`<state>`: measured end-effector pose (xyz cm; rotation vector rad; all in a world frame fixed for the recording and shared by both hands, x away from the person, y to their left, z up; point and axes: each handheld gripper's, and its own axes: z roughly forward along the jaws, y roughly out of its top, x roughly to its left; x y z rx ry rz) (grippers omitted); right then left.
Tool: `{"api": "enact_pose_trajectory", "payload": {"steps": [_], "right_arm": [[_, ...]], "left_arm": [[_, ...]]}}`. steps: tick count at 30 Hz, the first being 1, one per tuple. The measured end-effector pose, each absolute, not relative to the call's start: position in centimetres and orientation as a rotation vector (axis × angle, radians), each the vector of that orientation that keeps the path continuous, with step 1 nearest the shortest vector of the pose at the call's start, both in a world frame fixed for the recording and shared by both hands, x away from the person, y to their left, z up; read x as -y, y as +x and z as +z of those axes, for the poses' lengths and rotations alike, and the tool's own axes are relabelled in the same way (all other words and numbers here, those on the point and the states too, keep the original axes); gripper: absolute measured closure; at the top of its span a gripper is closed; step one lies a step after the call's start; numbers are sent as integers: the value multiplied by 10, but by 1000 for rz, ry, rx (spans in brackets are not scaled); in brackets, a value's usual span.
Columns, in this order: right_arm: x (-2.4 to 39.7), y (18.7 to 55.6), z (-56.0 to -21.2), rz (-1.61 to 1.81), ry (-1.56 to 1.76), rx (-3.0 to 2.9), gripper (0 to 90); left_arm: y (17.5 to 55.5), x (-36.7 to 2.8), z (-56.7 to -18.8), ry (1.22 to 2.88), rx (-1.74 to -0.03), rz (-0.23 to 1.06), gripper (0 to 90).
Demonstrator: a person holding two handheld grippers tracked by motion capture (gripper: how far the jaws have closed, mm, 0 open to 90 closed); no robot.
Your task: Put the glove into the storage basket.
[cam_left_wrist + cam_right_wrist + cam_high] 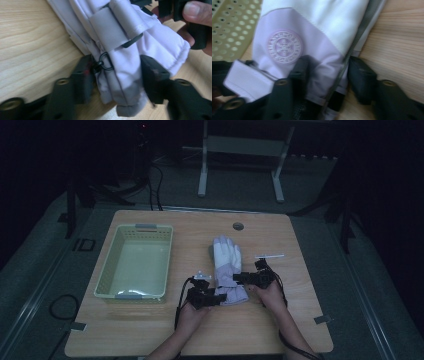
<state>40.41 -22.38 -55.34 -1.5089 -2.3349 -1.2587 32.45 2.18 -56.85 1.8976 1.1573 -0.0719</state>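
A white and lilac winter glove [227, 265] lies flat on the wooden table [300, 320], fingers pointing away and cuff toward me. My left gripper [221, 296] comes at the cuff from the left. In the left gripper view its jaws press both sides of the bunched cuff [125, 37], so the left gripper [116, 72] is shut on it. My right gripper [238, 279] reaches in from the right. There its jaws straddle the glove's lilac edge [312, 30] near a round snowflake badge [284, 47], and the right gripper [328, 72] is open, with a small gap at one jaw.
A pale green perforated basket [135, 226] stands empty on the table's left side, and its wall [232, 25] shows beyond the glove. A thin white strip [270, 255] lies right of the glove. A round cable hole [238, 226] sits near the far edge.
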Motion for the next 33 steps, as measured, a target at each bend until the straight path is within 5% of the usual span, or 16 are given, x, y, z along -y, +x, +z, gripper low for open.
{"api": "enact_pose_trajectory", "payload": {"steps": [4,7,33], "right_arm": [[218,400,-547,-1234,-1532,2398,741],[210,392,-540,-1241,-1543,2500,778],[188,375,-474,-1412,-1531,2584,795]], "left_arm": [[323,-20,-565,1914,-1159,-55,616],[322,-17,-558,1951,-1159,-18,673],[324,-40,-488,2022,-1066,66,704]]}}
